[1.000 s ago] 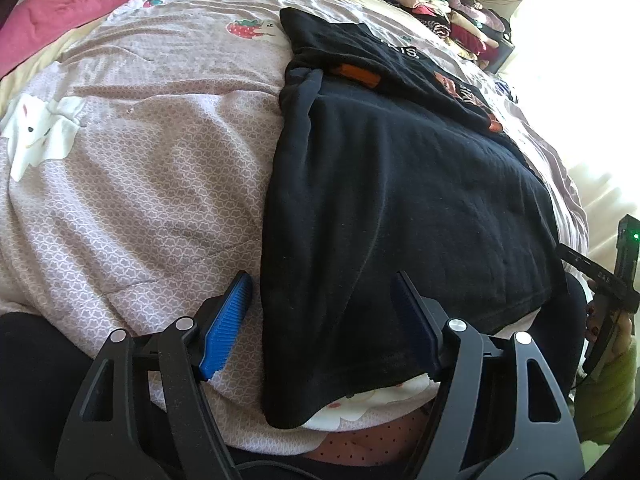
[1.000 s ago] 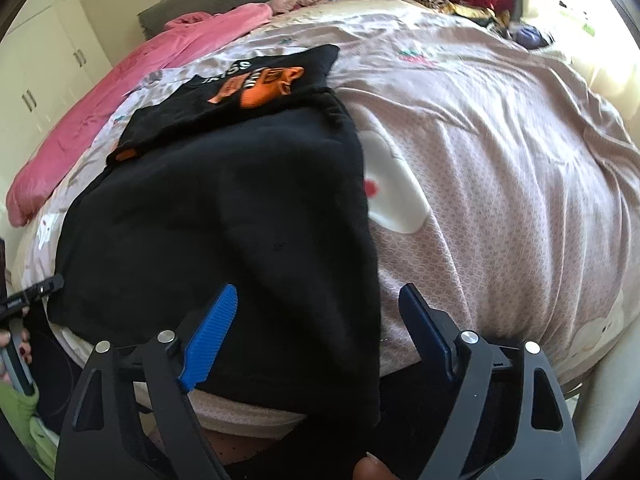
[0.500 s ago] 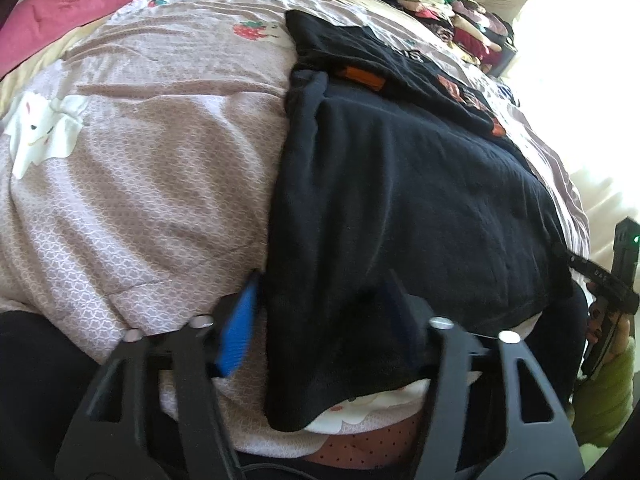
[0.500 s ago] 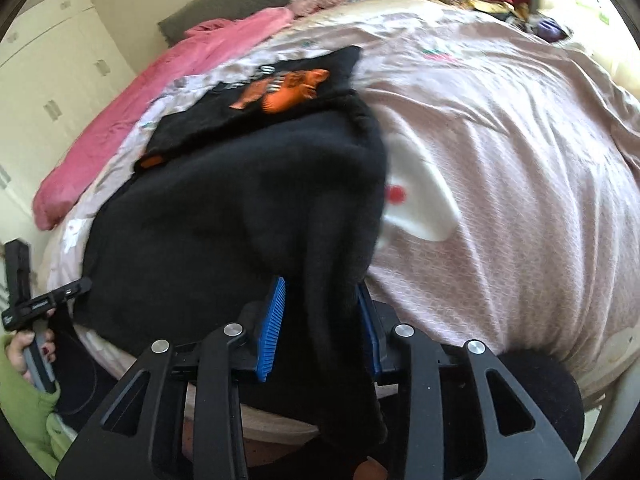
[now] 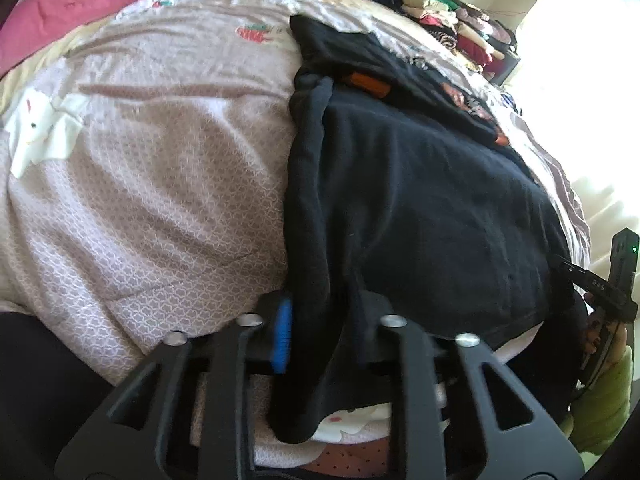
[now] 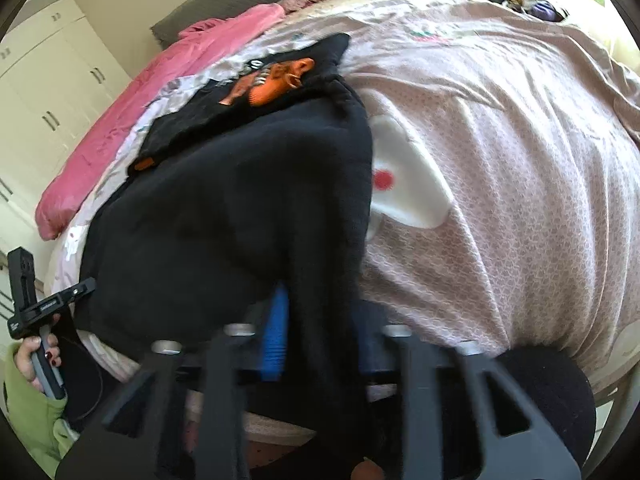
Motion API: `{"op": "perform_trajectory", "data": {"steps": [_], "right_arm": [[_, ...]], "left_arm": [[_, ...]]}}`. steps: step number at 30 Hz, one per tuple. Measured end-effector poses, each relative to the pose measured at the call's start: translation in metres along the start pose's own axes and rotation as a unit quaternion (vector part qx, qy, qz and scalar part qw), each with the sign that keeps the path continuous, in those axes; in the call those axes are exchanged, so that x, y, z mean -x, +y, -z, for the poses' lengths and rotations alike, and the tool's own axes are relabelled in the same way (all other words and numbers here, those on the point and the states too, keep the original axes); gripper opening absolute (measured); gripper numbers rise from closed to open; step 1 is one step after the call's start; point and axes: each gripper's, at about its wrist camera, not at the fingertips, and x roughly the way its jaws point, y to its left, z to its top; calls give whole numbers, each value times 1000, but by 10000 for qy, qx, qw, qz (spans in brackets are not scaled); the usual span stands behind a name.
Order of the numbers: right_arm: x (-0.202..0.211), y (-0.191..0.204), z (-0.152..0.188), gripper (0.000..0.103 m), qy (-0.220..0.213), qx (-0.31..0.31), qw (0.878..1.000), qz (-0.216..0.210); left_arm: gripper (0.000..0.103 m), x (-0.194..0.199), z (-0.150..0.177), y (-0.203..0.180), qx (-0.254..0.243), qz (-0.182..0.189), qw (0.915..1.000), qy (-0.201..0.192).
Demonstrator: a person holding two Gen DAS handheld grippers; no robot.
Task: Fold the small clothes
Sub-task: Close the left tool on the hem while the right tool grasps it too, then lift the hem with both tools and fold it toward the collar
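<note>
A black shirt (image 5: 420,184) lies spread on the pink patterned bedspread (image 5: 160,168), its near hem hanging over the bed edge. My left gripper (image 5: 320,328) is shut on the shirt's near left corner. My right gripper (image 6: 320,332) is shut on the shirt's (image 6: 240,208) near right corner, the cloth bunched between the blue pads (image 6: 276,332). The far part of the shirt shows an orange print (image 6: 276,80). Each gripper shows at the edge of the other's view, the right one (image 5: 616,280) and the left one (image 6: 36,300).
A pink blanket (image 6: 152,100) lies along the far side of the bed. A pile of folded clothes (image 5: 460,28) sits at the far corner. White wardrobe doors (image 6: 44,92) stand to the left in the right wrist view.
Both grippers moved forward onto the shirt's near hem and went from wide open to shut on its corners. The hem is now bunched and slightly lifted.
</note>
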Motion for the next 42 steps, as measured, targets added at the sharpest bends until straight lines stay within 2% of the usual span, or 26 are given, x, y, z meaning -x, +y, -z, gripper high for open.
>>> {"op": "perform_trajectory", "data": {"steps": [2,9,25,42], "right_arm": [[9,6,-2,10,-166,151,9997,-47],[36,14,-18,9,-620,298,9976,-67],[63,23,-91,9,-1518,353,9878,19],[35,27,-158,9,-1756,402,9832,308]], "left_arm": [[4,8,-3,-3,-24,111,9999,-88],[5,37,-21,-19,-229,263,9981,-517],[4,41,-96,-20,-173,249,9940,-1055],[5,22,-170,-20,-1,209,9908,-1337]]}}
